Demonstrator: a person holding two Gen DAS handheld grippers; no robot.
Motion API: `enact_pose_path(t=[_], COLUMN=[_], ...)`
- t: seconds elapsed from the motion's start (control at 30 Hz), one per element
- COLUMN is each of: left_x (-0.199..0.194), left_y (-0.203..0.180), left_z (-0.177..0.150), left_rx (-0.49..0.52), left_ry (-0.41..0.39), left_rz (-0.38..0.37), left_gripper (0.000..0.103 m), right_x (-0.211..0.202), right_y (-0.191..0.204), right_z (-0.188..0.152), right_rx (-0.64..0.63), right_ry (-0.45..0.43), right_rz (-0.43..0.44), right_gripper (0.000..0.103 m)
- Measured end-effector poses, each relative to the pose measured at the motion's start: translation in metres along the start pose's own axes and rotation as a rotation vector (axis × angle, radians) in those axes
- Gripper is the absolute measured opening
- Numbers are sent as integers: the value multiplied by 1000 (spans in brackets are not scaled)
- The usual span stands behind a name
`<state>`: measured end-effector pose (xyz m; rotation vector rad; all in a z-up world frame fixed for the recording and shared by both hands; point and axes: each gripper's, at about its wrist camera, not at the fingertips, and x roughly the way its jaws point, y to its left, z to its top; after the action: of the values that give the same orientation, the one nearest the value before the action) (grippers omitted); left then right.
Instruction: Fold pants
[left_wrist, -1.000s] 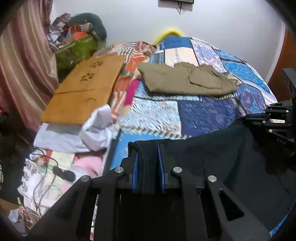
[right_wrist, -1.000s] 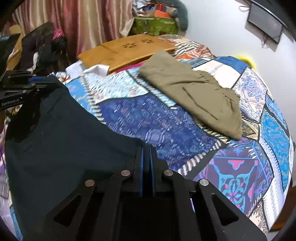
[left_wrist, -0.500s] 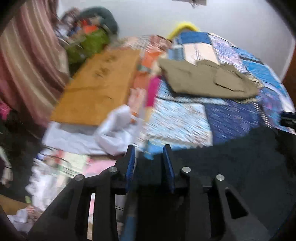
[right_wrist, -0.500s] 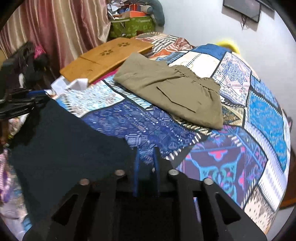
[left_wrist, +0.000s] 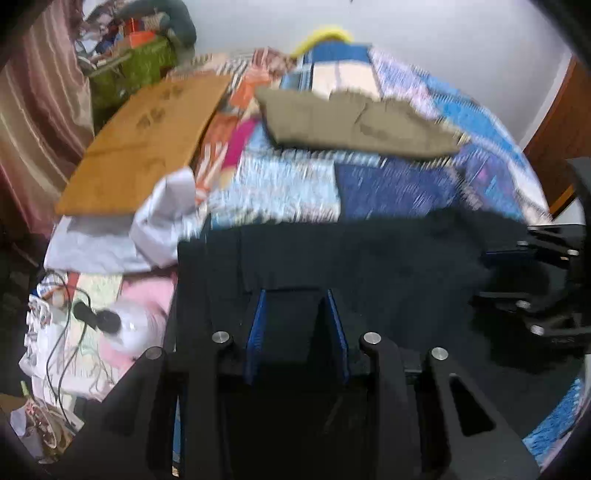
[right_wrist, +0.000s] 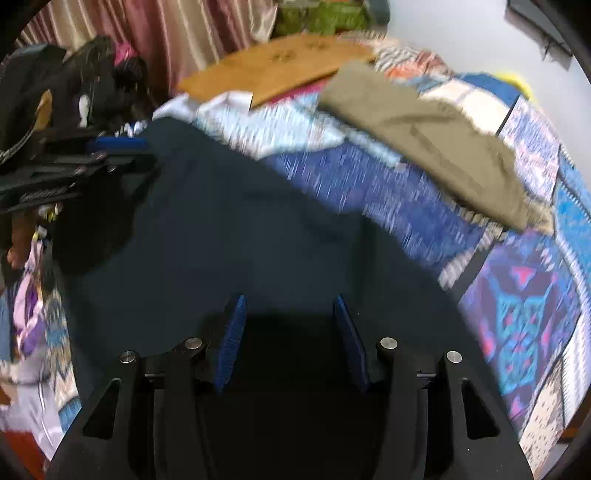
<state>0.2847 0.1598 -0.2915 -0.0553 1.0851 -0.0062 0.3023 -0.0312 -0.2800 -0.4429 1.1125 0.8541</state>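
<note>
Dark navy pants (left_wrist: 369, 258) lie spread on the patchwork bedspread at the near edge of the bed; they also show in the right wrist view (right_wrist: 240, 229). My left gripper (left_wrist: 295, 295) is open above the pants' left part, its blue pads apart with nothing between them. My right gripper (right_wrist: 290, 302) is open above the pants' right part. The right gripper shows at the right edge of the left wrist view (left_wrist: 543, 280). The left gripper shows at the left edge of the right wrist view (right_wrist: 74, 166).
Folded olive pants (left_wrist: 354, 125) lie farther back on the bedspread (left_wrist: 399, 188). A wooden board (left_wrist: 147, 140) and white cloth (left_wrist: 147, 229) sit at the bed's left side. Clutter and cables (left_wrist: 74, 321) lie on the floor at left. A curtain (right_wrist: 147, 33) hangs behind.
Both grippers have opened and let go of the dark pants, which now lie on the bed. Both views are blurred by motion.
</note>
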Motion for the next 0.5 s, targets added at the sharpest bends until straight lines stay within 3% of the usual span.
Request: enact_pose_path(t=[0.13, 0.23, 0.5], left_x=[5, 6, -6], left_y=[4, 3, -1], left_z=[-3, -2, -5], left_rx=[-5, 25, 15], left_ry=[12, 14, 15], left_rz=[-12, 29, 57], left_gripper=[33, 27, 26], right_x=[-14, -28, -68], right_y=[2, -2, -14], right_z=[-28, -45, -96], right_rx=[-3, 20, 119], right_ry=[12, 16, -28], right_rz=[13, 21, 4], right_gripper=[46, 46, 46])
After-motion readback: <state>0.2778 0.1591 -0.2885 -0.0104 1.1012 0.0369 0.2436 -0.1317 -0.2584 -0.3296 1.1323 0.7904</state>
